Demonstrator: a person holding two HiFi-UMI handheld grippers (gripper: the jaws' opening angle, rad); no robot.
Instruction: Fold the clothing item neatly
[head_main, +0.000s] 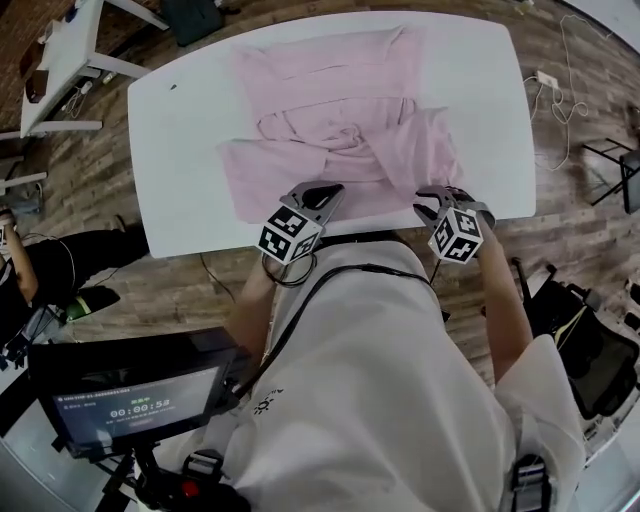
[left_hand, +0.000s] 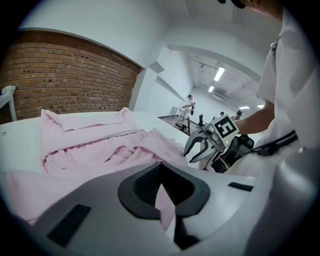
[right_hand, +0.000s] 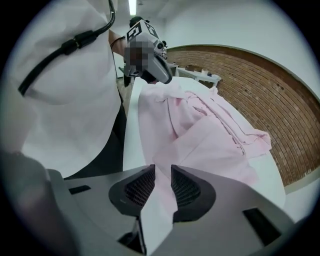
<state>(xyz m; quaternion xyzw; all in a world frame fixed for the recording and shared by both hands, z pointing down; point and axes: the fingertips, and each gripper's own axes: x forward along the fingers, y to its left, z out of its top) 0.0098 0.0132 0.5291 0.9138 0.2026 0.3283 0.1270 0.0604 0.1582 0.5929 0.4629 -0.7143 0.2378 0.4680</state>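
Note:
A pink shirt (head_main: 340, 130) lies crumpled and partly folded on the white table (head_main: 180, 130), its near hem at the front edge. My left gripper (head_main: 322, 192) is at that hem, left of centre. In the left gripper view its jaws (left_hand: 162, 192) are shut on a fold of the pink cloth (left_hand: 100, 145). My right gripper (head_main: 432, 198) is at the hem's right end. Its jaws (right_hand: 162, 182) stand a little apart, and a strip of the shirt (right_hand: 200, 125) runs loose through the gap. Each gripper shows in the other's view: the right gripper (left_hand: 200, 147) and the left gripper (right_hand: 150, 65).
The person's white-clad torso (head_main: 360, 380) presses against the table's front edge. A screen on a stand (head_main: 140, 405) is at the lower left. A second white table (head_main: 70, 60) stands at the far left, cables (head_main: 555, 95) lie on the wooden floor at the right, and a dark chair (head_main: 615, 160) stands beyond them.

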